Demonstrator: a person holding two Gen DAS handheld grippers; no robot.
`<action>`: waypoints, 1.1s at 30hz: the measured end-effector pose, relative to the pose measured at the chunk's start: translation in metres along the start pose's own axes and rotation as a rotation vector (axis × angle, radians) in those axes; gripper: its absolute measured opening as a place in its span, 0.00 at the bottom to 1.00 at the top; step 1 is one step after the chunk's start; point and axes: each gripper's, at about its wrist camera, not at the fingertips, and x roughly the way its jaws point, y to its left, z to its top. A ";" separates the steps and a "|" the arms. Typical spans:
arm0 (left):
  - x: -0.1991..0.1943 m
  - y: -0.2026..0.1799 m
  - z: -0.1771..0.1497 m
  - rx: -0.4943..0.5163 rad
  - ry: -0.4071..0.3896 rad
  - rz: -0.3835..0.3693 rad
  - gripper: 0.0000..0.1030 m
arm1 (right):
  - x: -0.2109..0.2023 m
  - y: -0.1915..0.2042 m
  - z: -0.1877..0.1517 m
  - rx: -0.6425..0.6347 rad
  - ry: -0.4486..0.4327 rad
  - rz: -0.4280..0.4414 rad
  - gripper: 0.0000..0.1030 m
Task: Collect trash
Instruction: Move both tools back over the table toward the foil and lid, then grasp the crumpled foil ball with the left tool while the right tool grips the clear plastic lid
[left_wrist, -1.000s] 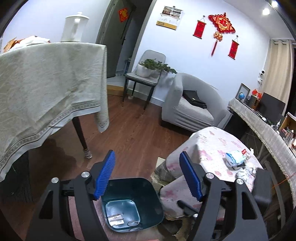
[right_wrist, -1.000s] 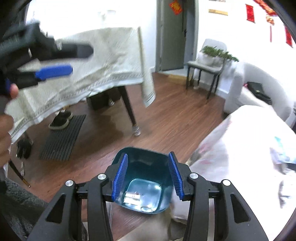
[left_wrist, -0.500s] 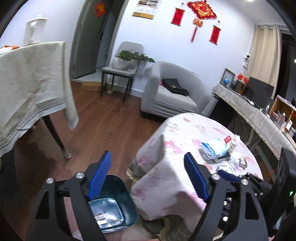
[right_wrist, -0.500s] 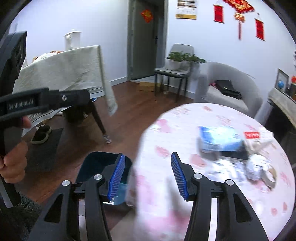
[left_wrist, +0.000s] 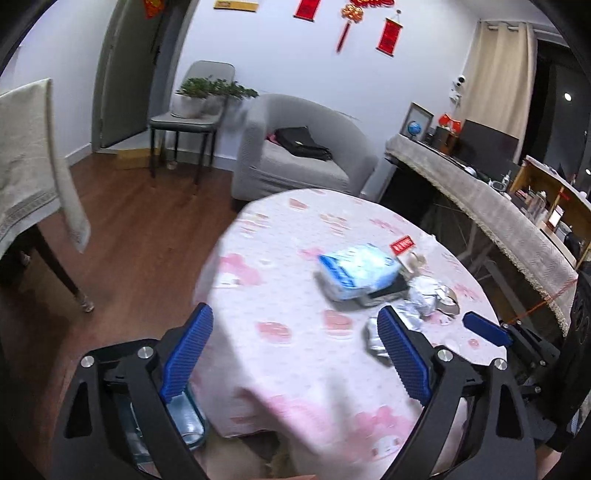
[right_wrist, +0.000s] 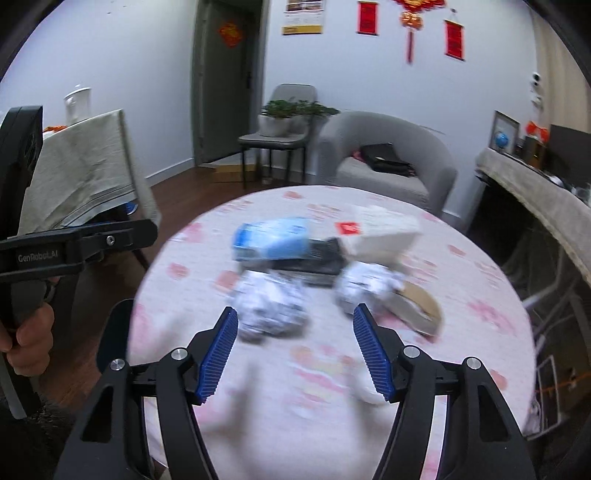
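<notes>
the right gripper (right_wrist: 295, 350) hangs over the near edge of the round table (right_wrist: 480, 332), jaws opening with nothing between them. the left gripper (left_wrist: 295, 354) is also empty and opening wide. just past the right's pads lies a crumpled foil ball (right_wrist: 269, 310), a second one (right_wrist: 365, 288) beside it, then a blue packet (right_wrist: 273, 238). this looks like the reach for trash; next, close on the nearer ball.
</notes>
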 end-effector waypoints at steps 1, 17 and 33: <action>0.003 -0.006 -0.001 0.005 0.003 -0.002 0.90 | -0.002 -0.009 -0.003 0.010 0.001 -0.011 0.70; 0.060 -0.076 -0.022 0.125 0.099 -0.052 0.94 | -0.013 -0.079 -0.026 0.122 0.045 -0.050 0.75; 0.086 -0.090 -0.027 0.140 0.124 0.005 0.59 | -0.009 -0.092 -0.039 0.132 0.091 -0.009 0.75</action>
